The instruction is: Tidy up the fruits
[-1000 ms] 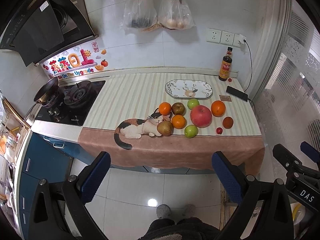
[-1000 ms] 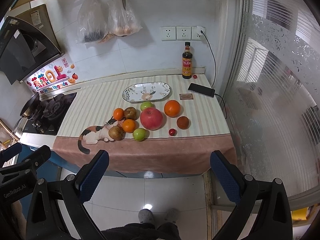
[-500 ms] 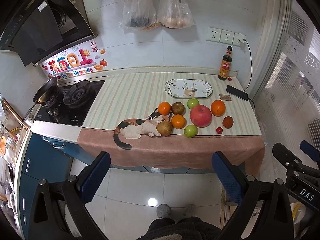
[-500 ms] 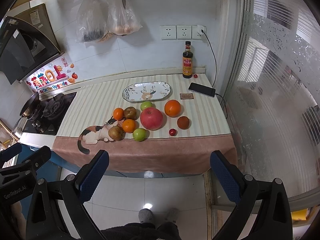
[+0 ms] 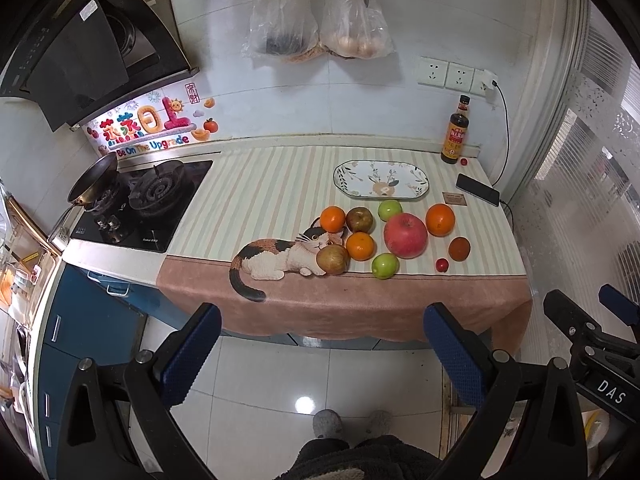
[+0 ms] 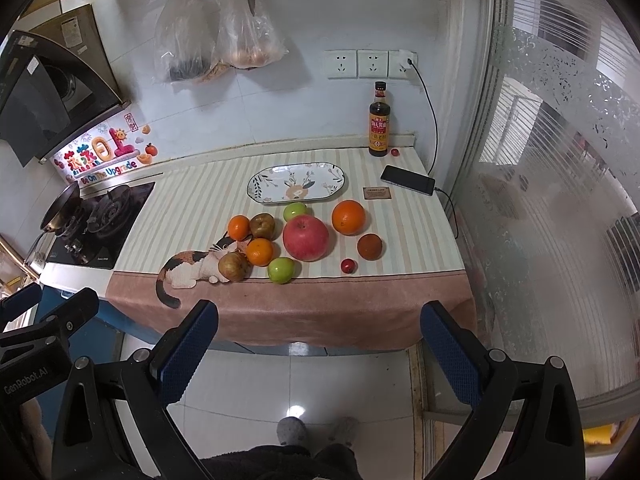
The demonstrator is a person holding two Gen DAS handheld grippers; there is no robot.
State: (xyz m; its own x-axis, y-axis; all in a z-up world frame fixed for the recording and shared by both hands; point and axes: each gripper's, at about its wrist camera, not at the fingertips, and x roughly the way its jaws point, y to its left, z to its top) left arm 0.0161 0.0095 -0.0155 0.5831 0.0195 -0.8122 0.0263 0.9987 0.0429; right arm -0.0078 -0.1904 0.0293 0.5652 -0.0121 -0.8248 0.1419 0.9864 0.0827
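Note:
Several fruits lie loose on the striped cloth: a big red apple (image 5: 405, 235) (image 6: 305, 237), oranges (image 5: 440, 220) (image 6: 348, 217), green apples (image 5: 385, 265) (image 6: 281, 269), brown pears (image 5: 333, 259) (image 6: 234, 266), a dark brown fruit (image 6: 369, 246) and a small red one (image 6: 348, 266). An empty oval patterned plate (image 5: 382, 179) (image 6: 296, 182) sits just behind them. My left gripper (image 5: 322, 354) and right gripper (image 6: 318, 354) are both open and empty, held above the floor well short of the counter's front edge.
A gas stove (image 5: 140, 204) with a pan (image 5: 94, 178) is at the left. A sauce bottle (image 6: 379, 122), a phone (image 6: 407, 179) on a cable and a small card (image 6: 376, 193) sit at the back right. Bags and scissors hang on the wall. A glass door (image 6: 540, 200) stands at the right.
Almost nothing has changed; both views have shifted very slightly. The fruits and plate have not moved and both grippers stay open.

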